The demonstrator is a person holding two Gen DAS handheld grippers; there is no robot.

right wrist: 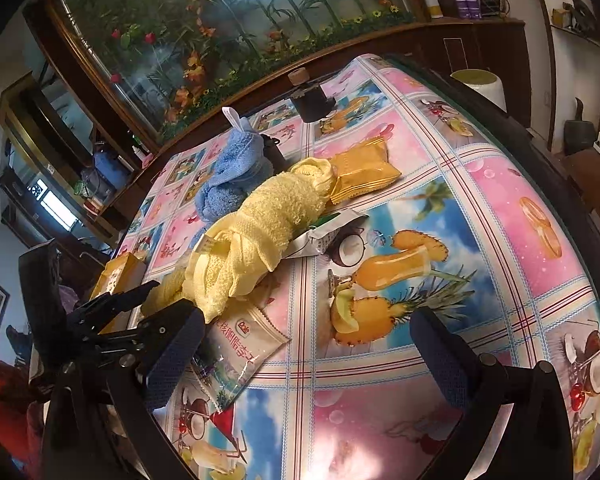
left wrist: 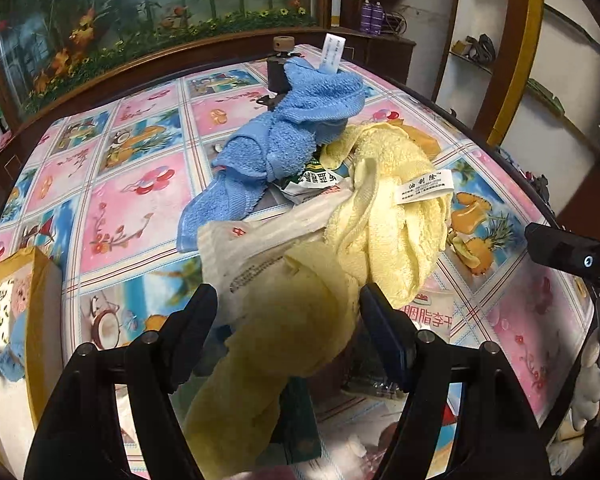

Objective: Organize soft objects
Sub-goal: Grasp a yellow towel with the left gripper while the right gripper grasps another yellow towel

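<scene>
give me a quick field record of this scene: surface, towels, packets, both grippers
surface: table under a fruit-and-drink print cloth
yellow towel: bunched mid-table, near end between the left gripper's fingers
blue towel: crumpled behind the yellow towel, touching it
packets: orange packet at the yellow towel's far end; white snack packet by its near end
box: yellow, at the table's left edge
left gripper: open, jaws either side of the yellow towel
right gripper: open, empty, over bare cloth
</scene>
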